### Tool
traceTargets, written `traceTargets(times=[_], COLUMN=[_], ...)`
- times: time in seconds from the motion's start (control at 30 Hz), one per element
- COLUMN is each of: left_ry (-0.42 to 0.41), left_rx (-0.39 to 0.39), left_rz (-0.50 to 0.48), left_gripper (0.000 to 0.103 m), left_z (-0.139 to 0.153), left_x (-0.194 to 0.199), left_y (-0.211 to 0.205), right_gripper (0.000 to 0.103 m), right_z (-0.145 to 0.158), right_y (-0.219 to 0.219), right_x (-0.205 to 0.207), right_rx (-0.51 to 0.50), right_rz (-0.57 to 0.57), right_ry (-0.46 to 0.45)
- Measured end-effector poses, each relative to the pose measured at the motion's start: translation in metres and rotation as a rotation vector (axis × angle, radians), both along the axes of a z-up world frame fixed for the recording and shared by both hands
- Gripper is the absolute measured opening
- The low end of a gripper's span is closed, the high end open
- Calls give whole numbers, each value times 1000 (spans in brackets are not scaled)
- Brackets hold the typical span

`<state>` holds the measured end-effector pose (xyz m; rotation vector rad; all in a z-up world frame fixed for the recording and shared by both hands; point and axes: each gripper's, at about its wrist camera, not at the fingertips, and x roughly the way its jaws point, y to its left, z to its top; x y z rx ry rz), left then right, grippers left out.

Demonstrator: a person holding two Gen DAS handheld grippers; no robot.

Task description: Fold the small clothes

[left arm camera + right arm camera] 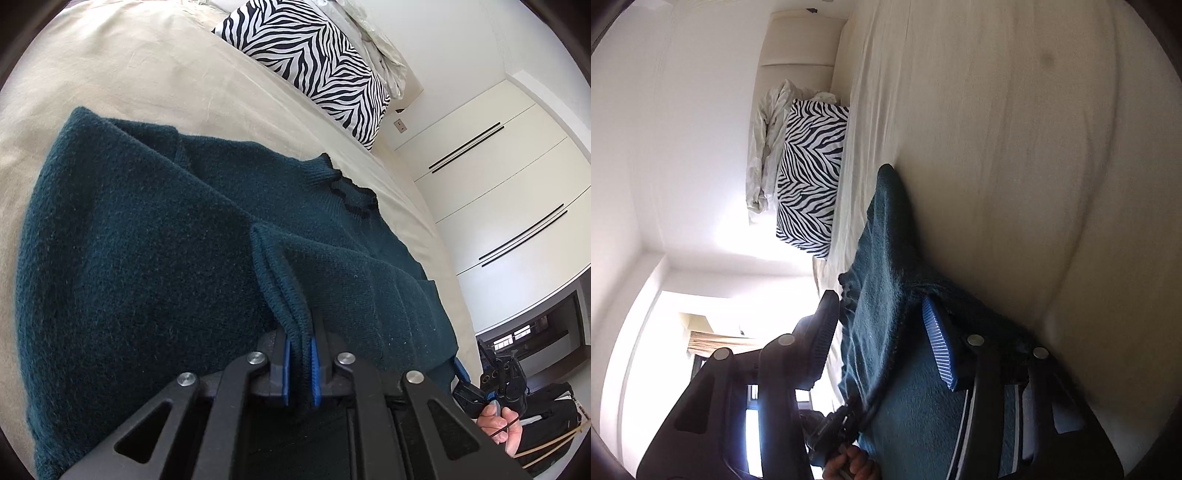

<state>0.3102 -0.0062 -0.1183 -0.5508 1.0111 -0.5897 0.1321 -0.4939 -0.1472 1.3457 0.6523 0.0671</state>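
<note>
Left hand-held gripper (300, 363) clamps sweater (147, 236) hem.

Beneath the dark teal knitted sweater (147, 258), part of the beige bed sheet (129, 74) is hidden; the sweater's lower hem is cut off by the left wrist view's bottom edge.

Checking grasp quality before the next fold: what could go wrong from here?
1. The left tongs pinch only the ribbed hem of the dark teal knit sweater; a tug may slip it free.
2. The right tongs stand open around the sweater's edge, so that side could drop onto the beige bedsheet.
</note>
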Motion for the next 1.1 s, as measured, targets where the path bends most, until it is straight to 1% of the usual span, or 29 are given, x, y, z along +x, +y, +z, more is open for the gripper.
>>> traceTargets(times=[0.07,0.1,0.17,0.23,0.27,0.3,0.33,0.37,0.4,0.5,0.57,0.63,0.7,0.83,0.97,1.03,1.1], left_ry=[-12,-19,-20,-13,-9,-6,-4,-4,-3,3,2,2,2,1,0,-2,-6], left_rx=[-3,-2,-6,-17,-21,-26,-34,-43,-51,-69,-73,-83,-89,-96,-127,-129,-133], left_rz=[2,2,2,2,2,3,3,2,1,-2,-4,-6,-8,-8,-9,-9,-10], left_gripper=[11,11,11,11,12,13,13,13,13,13,13,12,12,12,12,12,12], left_z=[-1,-1,-2,-3,-4,-6,-7,-8,-9,-12,-12,-13,-13,-13,-14,-14,-15], left_x=[-1,-1,-1,1,2,3,3,3,4,6,7,7,7,8,7,7,6], left_y=[-1,-1,-1,0,1,2,3,4,5,6,6,7,8,9,11,12,12], right_gripper=[51,51,52,61,63,63,63,63,63,63,61,61,61,62,62,62,62], right_z=[21,30,50,60,59,55,50,43,36,11,-2,-4,-4,2,6,4,-1], right_y=[-1,-2,-5,-4,0,4,7,9,10,4,1,-2,-2,4,11,11,4], right_x=[-10,-9,-4,11,27,43,59,75,91,132,147,146,138,115,112,120,130], right_rx=[-80,-113,-162,-177,-165,-150,-147,-149,-150,-111,-82,-59,-62,-68,-78,-80,-60], right_rz=[29,41,65,101,147,187,204,214,191,219,256,273,314,385,425,406,366], right_ry=[39,44,11,-12,-17,-9,13,32,37,89,100,76,60,56,71,72,63])
